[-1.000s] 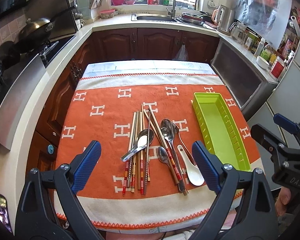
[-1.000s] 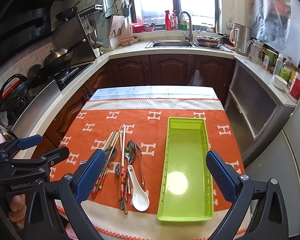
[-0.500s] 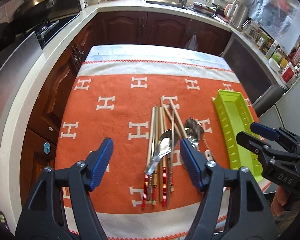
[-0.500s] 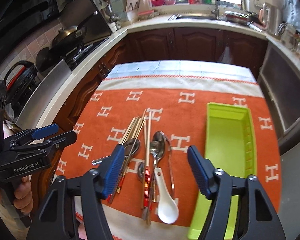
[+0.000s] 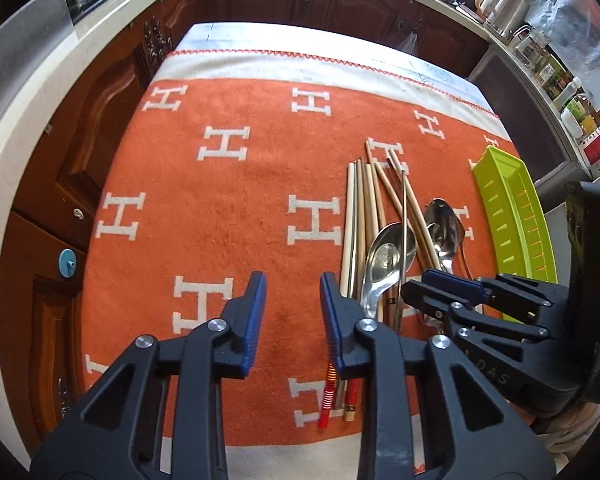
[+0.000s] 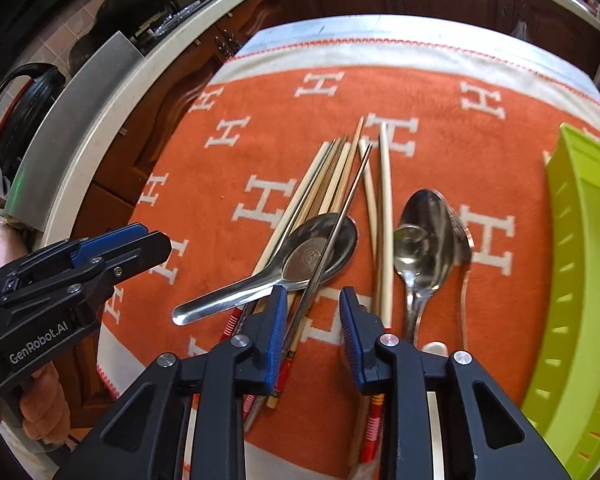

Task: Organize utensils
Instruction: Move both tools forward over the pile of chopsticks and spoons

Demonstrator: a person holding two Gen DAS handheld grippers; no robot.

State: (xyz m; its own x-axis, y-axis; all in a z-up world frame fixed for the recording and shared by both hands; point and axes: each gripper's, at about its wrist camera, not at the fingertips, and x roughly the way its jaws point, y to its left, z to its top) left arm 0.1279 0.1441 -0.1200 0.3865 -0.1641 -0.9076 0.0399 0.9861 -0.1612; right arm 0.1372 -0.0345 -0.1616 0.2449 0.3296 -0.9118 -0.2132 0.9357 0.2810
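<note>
A pile of wooden chopsticks (image 6: 332, 184) and metal spoons lies on the orange cloth (image 5: 228, 200). A broad steel soup spoon (image 6: 300, 260) lies across the chopsticks; two slimmer spoons (image 6: 424, 240) lie to its right. The lime green tray (image 6: 580, 280) stands empty at the right, also in the left wrist view (image 5: 516, 216). My right gripper (image 6: 312, 320) is partly open, low over the chopsticks, a thin metal chopstick between its fingers. My left gripper (image 5: 292, 304) is partly open and empty, just left of the pile. A white spoon handle (image 6: 434, 347) peeks out behind the right gripper.
The table's left edge drops to dark wood cabinets (image 5: 80, 160) and a pale counter edge (image 5: 28, 92). Jars and a kettle (image 5: 504, 0) stand on the far right counter. Each gripper shows in the other's view, close beside the pile.
Both grippers have moved down and forward onto the pile and narrowed their fingers. The right one now straddles the chopsticks; the left sits beside them. The utensils have not moved.
</note>
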